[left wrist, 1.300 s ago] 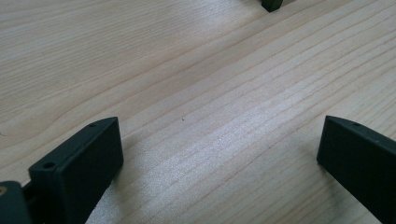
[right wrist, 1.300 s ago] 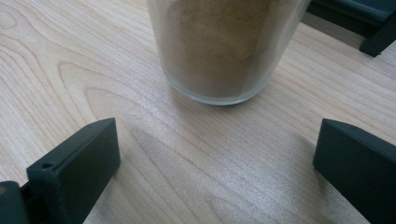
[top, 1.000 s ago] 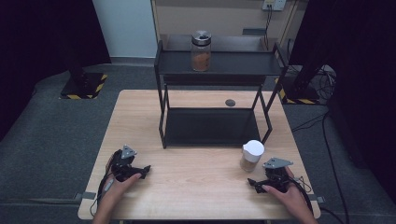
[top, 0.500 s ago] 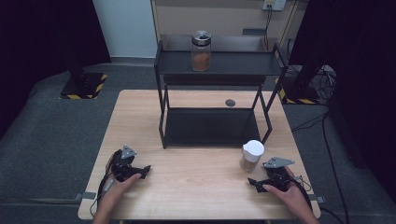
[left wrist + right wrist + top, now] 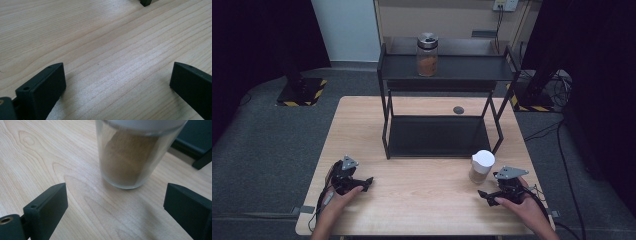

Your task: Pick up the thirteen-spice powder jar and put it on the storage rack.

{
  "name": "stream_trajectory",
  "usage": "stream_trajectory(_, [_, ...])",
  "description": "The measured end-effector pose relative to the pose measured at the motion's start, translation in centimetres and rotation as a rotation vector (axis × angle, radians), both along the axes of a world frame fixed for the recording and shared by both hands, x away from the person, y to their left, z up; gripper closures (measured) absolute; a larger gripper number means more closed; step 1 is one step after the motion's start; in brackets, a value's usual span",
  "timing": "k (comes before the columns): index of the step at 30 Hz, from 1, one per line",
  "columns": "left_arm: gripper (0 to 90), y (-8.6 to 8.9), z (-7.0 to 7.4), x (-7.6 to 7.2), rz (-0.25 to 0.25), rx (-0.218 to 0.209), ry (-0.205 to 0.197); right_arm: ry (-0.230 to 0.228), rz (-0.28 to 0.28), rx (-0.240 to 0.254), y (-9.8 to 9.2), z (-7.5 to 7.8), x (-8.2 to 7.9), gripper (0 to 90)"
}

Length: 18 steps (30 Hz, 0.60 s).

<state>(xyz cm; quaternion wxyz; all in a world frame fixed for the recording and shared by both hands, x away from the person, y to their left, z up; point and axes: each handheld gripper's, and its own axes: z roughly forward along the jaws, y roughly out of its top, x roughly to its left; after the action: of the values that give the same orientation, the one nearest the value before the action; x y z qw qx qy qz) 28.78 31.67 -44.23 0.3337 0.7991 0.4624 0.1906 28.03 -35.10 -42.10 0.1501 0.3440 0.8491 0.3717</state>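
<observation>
A glass jar with a white lid (image 5: 482, 166) holds brown powder and stands on the table's right side. Just in front of it my right gripper (image 5: 488, 194) lies low over the wood, pointing at the jar (image 5: 130, 152). Its jaws are open and have just been closing a little, with only bare table between them (image 5: 116, 188). The jar stands beyond the fingertips, untouched. At the table's left front my left gripper (image 5: 368, 182) rests open over bare wood (image 5: 118, 65).
A black two-tier shelf (image 5: 447, 70) stands at the back middle of the wooden table (image 5: 422, 200). On its top tier is a metal-lidded jar (image 5: 427, 55) of orange-brown contents. A small dark disc (image 5: 458, 110) lies behind the shelf. Dark floor surrounds the table.
</observation>
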Motion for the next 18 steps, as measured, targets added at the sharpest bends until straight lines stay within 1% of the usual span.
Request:
stream_trajectory(4, [0.0, 0.0, 0.0, 0.0, 0.0, 0.0, 0.0, -0.004, 0.003, 0.012, -0.26, 0.29, 0.24, 7.7])
stream_trajectory(8, [0.0, 0.0, 0.0, 0.0, 0.0, 0.0, 0.0, -0.011, -0.005, 0.022, -0.3, 0.13, 0.33, 8.1])
stream_trajectory(10, [0.0, -0.01, 0.0, -0.01, 0.0, 0.001, 0.0, -0.012, -0.008, 0.039, -0.33, -0.13, 0.49, 9.1])
stream_trajectory(14, [0.0, -0.02, 0.0, -0.03, 0.001, 0.001, -0.001, -0.023, -0.002, 0.051, -0.26, -0.43, 0.6, 10.0])
stream_trajectory(18, [0.0, -0.02, 0.0, -0.03, 0.001, 0.001, 0.0, -0.04, -0.015, 0.048, -0.08, -0.52, 0.64, 12.7])
